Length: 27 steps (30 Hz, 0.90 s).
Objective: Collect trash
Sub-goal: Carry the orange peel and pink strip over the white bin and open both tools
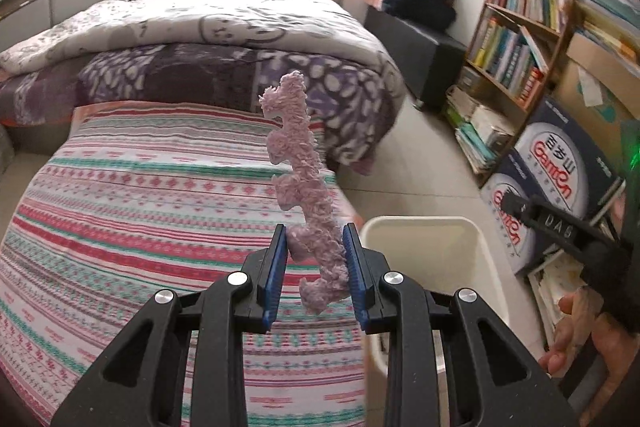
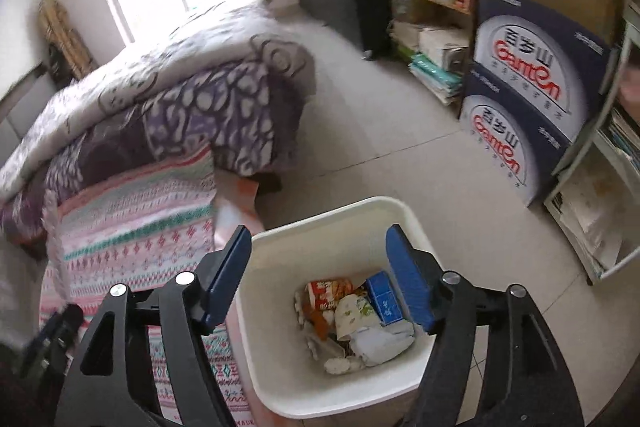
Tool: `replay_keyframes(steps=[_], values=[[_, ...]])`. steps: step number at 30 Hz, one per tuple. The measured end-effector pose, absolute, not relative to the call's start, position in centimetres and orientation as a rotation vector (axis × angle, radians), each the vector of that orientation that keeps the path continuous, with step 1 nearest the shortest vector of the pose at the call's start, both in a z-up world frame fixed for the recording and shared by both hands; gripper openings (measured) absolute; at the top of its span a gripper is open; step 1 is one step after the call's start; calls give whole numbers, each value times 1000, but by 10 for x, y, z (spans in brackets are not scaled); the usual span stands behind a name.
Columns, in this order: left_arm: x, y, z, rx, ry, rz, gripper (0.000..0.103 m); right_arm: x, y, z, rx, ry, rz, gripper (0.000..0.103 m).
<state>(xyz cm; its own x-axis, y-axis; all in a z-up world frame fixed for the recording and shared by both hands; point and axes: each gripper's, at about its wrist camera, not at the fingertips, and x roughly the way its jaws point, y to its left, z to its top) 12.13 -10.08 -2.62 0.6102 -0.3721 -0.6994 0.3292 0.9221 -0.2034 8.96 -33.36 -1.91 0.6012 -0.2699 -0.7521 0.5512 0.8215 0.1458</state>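
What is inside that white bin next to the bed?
The white bin holds a red-and-orange snack packet, a blue box, crumpled paper wrappers and small white bits. Whatever lies beneath that pile is covered.

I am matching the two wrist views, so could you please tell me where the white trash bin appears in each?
Left wrist: the white trash bin sits lower right, beside the bed, partly hidden behind the left tongs.
Right wrist: it sits bottom centre, open, with trash inside, beneath the right tongs.
Shared landmark: the blue Ganten boxes stacked by the bookshelf.
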Motion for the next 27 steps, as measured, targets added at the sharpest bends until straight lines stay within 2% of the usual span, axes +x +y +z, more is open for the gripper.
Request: replay_keyframes(steps=[6, 8, 10, 11, 16, 18, 23, 27], values=[[121, -138, -31, -70, 854, -497, 29, 76, -349, -6, 403, 723, -541, 76], [122, -151, -35, -77, 881, -562, 31, 70, -352, -2, 400, 691, -563, 81], [124, -162, -45, -109, 931, -642, 51, 65, -354, 2, 399, 665, -576, 82], [123, -166, -48, -123, 951, -656, 67, 63, -355, 4, 402, 653, -582, 84], [124, -162, -56, -209, 1024, -758, 74, 61, -355, 10, 406, 629, -573, 88], [124, -151, -51, -238, 1029, -753, 85, 61, -349, 12, 394, 624, -556, 90], [123, -108, -38, -265, 1019, -654, 87, 62, -322, 23, 309, 595, -504, 95], [105, -77, -9, -115, 861, -441, 91, 56, -299, 39, 263, 575, -465, 96]])
